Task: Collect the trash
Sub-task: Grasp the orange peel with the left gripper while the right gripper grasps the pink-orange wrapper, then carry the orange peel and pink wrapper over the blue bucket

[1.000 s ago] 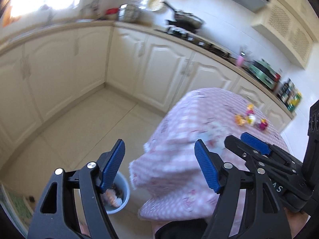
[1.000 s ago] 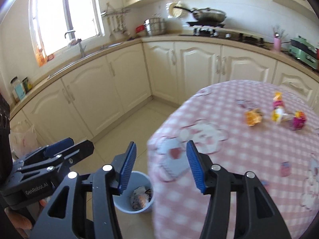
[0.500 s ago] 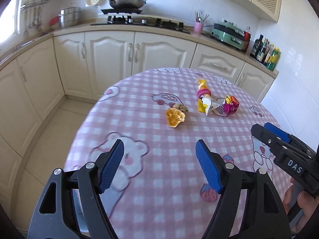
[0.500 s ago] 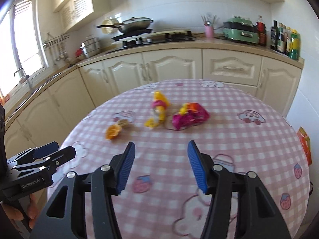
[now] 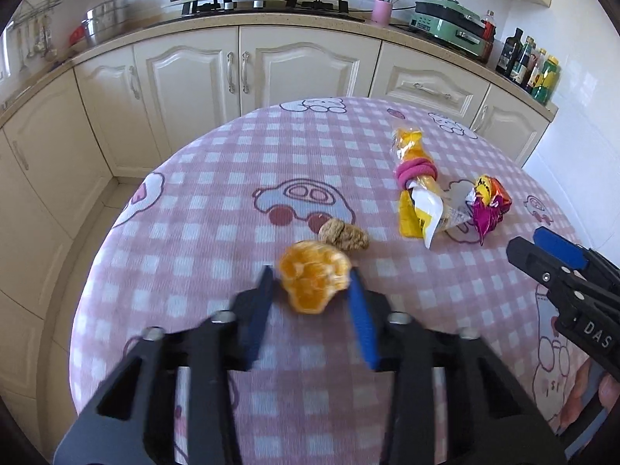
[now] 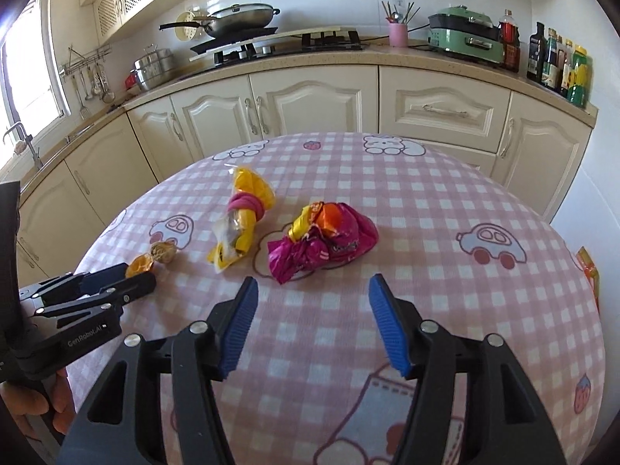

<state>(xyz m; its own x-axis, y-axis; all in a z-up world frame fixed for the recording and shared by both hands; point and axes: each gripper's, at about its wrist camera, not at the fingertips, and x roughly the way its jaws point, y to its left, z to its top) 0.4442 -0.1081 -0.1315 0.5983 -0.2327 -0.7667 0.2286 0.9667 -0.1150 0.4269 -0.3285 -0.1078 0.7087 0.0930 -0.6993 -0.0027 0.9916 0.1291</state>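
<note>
four pieces of trash are shown on the round table (image 6: 445, 209), which is covered by a pink checked cloth. the orange peel (image 5: 313, 281) is bracketed by the narrowed fingers of the left gripper (image 5: 312, 290); contact cannot be told through the blur. a brown lump (image 5: 343, 235) is seen just behind the peel. beyond it, a yellow wrapper (image 6: 242, 221) and a magenta wrapper (image 6: 325, 246) are set. the right gripper (image 6: 312, 319) is held wide, empty, near the magenta wrapper.
</note>
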